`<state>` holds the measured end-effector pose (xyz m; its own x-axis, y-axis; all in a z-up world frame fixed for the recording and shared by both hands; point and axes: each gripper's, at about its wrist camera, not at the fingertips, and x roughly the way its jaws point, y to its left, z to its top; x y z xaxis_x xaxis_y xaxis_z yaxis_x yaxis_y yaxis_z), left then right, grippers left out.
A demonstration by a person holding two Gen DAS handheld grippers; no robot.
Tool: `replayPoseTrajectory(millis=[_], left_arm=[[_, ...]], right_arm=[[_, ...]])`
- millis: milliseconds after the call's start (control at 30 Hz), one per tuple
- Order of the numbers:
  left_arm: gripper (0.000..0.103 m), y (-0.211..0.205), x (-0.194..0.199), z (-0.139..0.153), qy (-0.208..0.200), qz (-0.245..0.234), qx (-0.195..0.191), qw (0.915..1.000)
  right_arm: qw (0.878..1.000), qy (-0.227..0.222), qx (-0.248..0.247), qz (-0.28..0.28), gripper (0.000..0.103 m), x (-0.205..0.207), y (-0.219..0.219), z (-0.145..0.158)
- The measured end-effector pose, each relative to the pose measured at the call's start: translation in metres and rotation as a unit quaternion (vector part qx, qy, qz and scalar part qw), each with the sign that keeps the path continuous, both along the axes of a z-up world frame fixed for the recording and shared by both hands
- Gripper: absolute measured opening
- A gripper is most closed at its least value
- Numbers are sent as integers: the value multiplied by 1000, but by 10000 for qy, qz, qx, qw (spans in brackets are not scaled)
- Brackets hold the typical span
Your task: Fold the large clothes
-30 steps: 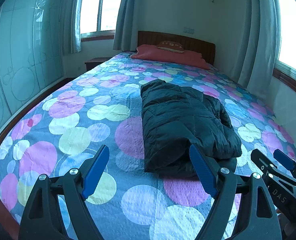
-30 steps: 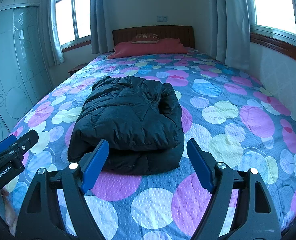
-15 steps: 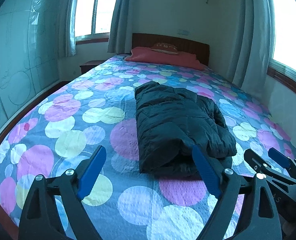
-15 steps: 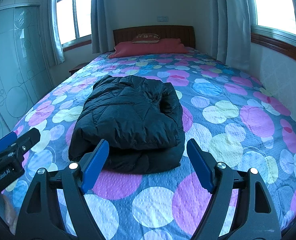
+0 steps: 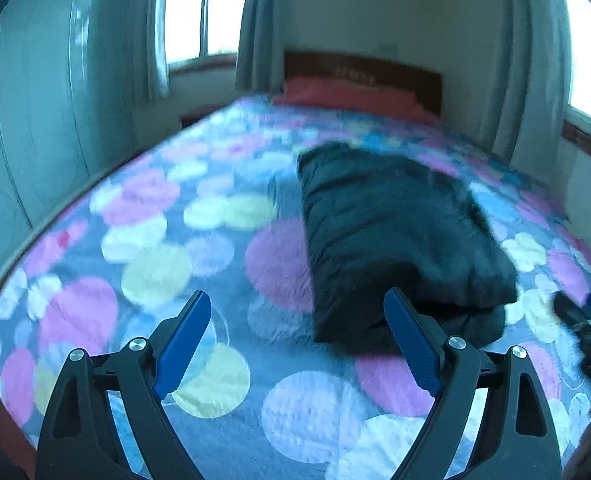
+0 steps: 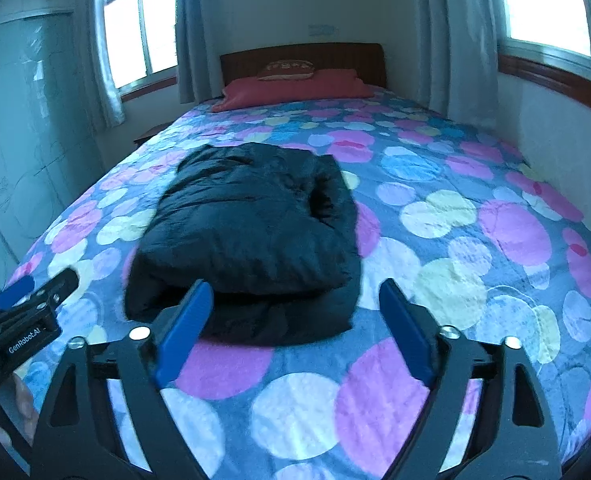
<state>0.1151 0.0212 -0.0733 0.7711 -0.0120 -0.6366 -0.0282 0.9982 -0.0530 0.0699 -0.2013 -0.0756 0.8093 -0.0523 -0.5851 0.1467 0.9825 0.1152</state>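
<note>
A black puffy jacket (image 5: 395,232) lies folded into a thick rectangle on the dotted bedspread (image 5: 199,252); it also shows in the right wrist view (image 6: 251,236). My left gripper (image 5: 297,340) is open and empty, held above the bed's near end, left of the jacket's near edge. My right gripper (image 6: 291,328) is open and empty, just short of the jacket's near edge. The right gripper shows at the right edge of the left wrist view (image 5: 587,320), and the left gripper shows at the left edge of the right wrist view (image 6: 27,300).
A red pillow (image 6: 295,90) and a wooden headboard (image 6: 303,58) are at the far end of the bed. A glass-fronted wardrobe (image 5: 35,120) stands to the left. A wall with a window (image 6: 543,4) runs along the right.
Both grippers stay open and have drawn back a little from the jacket. The left wrist view has swung and blurred. The jacket has not moved.
</note>
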Motion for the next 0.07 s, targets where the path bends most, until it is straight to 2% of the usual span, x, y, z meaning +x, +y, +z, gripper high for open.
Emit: replayPoseTrajectory(millis=[67], left_arm=[[87, 21, 18, -19, 269, 273, -111, 9992]], right_arm=[[10000, 40, 12, -81, 89, 3, -9, -4]])
